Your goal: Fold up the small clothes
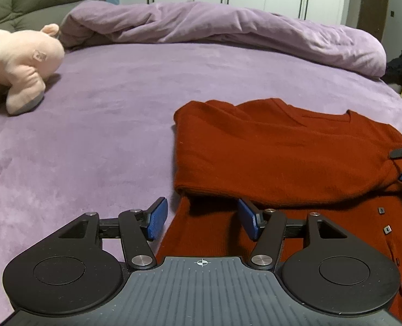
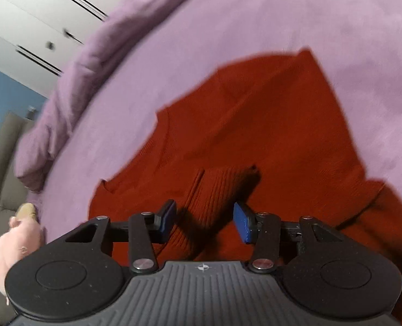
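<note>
- My left gripper (image 1: 202,218) hovers low over the near left edge of the red cardigan (image 1: 282,157), which lies partly folded on the purple bedspread (image 1: 105,135); its blue pads stand apart, with cloth beneath the gap but nothing pinched
- My right gripper (image 2: 205,222) points down at a ribbed cuff (image 2: 214,190) lying across the middle of the garment; its pads are also apart and hold nothing
- The right-hand view is smeared, so fine creases there are hard to tell
- A row of small dark buttons (image 1: 385,228) runs down the cardigan's near right side
- A pink plush toy (image 1: 19,59) lies well apart to the left, and a rumpled duvet (image 1: 228,32) sits behind
- Risk, as I judge it: closing too shallow could catch one layer only, so lifting would drag the folded part open
- The soft bedspread could get pinched along with the knit, pulling the fold crooked
</note>
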Demonstrator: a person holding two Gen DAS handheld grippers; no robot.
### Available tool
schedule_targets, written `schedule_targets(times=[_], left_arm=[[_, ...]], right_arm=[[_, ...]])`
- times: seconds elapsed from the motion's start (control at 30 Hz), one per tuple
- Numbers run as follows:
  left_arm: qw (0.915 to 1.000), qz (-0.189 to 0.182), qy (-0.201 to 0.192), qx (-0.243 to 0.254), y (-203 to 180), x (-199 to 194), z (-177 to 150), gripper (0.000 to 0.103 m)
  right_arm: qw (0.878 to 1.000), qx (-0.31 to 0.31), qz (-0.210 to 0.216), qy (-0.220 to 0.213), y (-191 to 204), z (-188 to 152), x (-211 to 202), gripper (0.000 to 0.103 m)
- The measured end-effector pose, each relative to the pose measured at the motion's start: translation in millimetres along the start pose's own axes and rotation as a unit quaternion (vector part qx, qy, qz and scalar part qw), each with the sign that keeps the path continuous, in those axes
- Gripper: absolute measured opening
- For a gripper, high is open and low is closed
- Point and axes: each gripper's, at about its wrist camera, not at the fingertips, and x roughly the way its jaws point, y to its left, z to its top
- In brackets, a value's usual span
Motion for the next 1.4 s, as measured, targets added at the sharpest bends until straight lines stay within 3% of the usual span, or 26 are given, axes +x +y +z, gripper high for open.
schedule_targets(times=[0.03, 0.07, 0.17, 0.23, 0.3, 0.33, 0.37, 0.4, 0.43, 0.47, 0.53, 0.63, 0.73, 0.8, 0.93, 1.1, 1.17, 1.23, 1.3, 1.4], left_arm=[[1.0, -0.003, 0.0, 0.002, -1, 0, 1, 0.063], [1.0, -0.005, -0.001, 0.003, -2, 0, 2, 0.063], [0.9999, -0.005, -0.006, 0.007, -4, -2, 5, 0.064], [0.9999, -0.007, -0.013, 0.008, -4, -4, 8, 0.064], [0.9998, -0.006, -0.017, 0.007, -4, -5, 11, 0.064], [0.9998, -0.006, -0.018, 0.006, -4, -5, 13, 0.064], [0.9998, -0.01, -0.02, 0.003, -4, -5, 14, 0.064], [0.9997, -0.012, -0.021, 0.0, -5, -5, 15, 0.064], [0.9997, -0.014, -0.022, -0.002, -7, -4, 16, 0.064], [0.9996, -0.015, -0.023, -0.002, -9, -4, 17, 0.064], [0.9996, -0.015, -0.024, 0.005, -15, -2, 17, 0.065], [0.9996, -0.012, -0.02, 0.016, -24, 4, 21, 0.065], [0.9995, -0.011, -0.023, 0.019, -31, 8, 28, 0.065], [0.9994, -0.007, -0.027, 0.022, -36, 9, 31, 0.065], [0.999, -0.009, -0.026, 0.036, -45, 13, 34, 0.066], [0.9986, -0.01, -0.017, 0.05, -56, 21, 35, 0.066], [0.9984, -0.01, -0.014, 0.053, -58, 23, 36, 0.066], [0.9984, -0.01, -0.01, 0.054, -58, 23, 37, 0.066], [0.9983, -0.008, -0.014, 0.055, -54, 21, 37, 0.066], [0.9985, -0.002, -0.02, 0.051, -47, 20, 36, 0.07]], right_arm=[[1.0, -0.02, -0.016, -0.002, 9, -1, 3, 0.036], [0.998, -0.052, -0.036, -0.008, 19, -3, 5, 0.01], [0.991, -0.124, -0.043, -0.022, 39, -7, 8, 0.008], [0.986, -0.144, 0.03, -0.077, 40, -3, -13, 0.008], [0.967, -0.161, 0.133, -0.149, 32, 2, -44, 0.008], [0.956, -0.174, 0.161, -0.173, 26, 3, -56, 0.008], [0.951, -0.185, 0.163, -0.188, 20, 5, -63, 0.009], [0.95, -0.196, 0.144, -0.197, 13, 7, -67, 0.01], [0.953, -0.201, 0.109, -0.198, 1, 11, -66, 0.018], [0.96, -0.193, 0.074, -0.191, -10, 14, -63, 0.028], [0.976, -0.155, 0.016, -0.152, -37, 18, -59, 0.032], [0.989, -0.094, 0.037, -0.112, -65, 13, -60, 0.036], [0.99, -0.076, 0.056, -0.102, -66, 9, -61, 0.046], [0.991, -0.066, 0.059, -0.099, -61, 13, -58, 0.047], [0.998, 0.004, 0.014, -0.053, -45, 34, -30, 0.047], [0.996, -0.024, -0.07, -0.047, -10, 34, -10, 0.04], [0.994, -0.034, -0.099, -0.037, -2, 32, -1, 0.015], [0.991, -0.059, -0.111, -0.036, 2, 30, 6, 0.009], [0.992, -0.071, -0.093, -0.051, 2, 31, 0, 0.008], [0.984, -0.098, 0.011, -0.149, -9, 30, -37, 0.008]])
